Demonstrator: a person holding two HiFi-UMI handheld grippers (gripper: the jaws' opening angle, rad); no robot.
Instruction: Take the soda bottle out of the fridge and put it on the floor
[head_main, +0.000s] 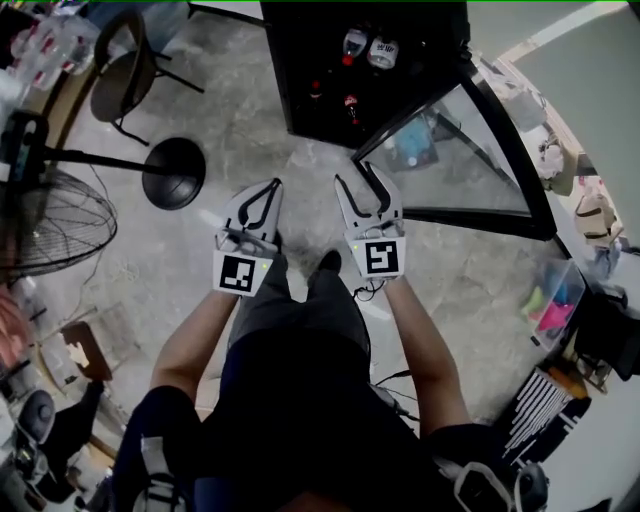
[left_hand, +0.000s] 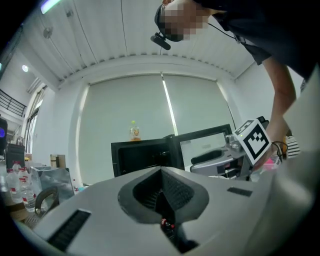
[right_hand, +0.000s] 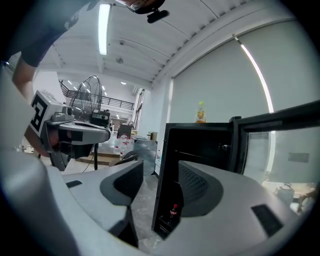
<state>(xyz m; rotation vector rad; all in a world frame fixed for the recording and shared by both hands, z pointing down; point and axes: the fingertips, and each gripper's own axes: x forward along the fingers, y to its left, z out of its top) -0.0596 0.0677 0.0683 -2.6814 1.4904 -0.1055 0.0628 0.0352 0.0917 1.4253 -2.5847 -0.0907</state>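
Head view: approach step, nothing grasped yet. The fridge stands ahead with its glass door swung open to the right. The soda bottle, dark with a red cap, stands upright low inside, with a similar dark bottle just beside it and two paler ones on the shelf above. Which dark one is meant I cannot tell. The left gripper and right gripper are held out level over the floor, well short of the opening.

Left gripper view: fingers tip to tip, nothing between them.

Right gripper view: fingers wide apart and empty, aimed into the fridge; the bottle shows small between them, far off.

Next, by my reading: carry the right gripper low into the cabinet, straddle the bottle's body and close without knocking its neighbour.
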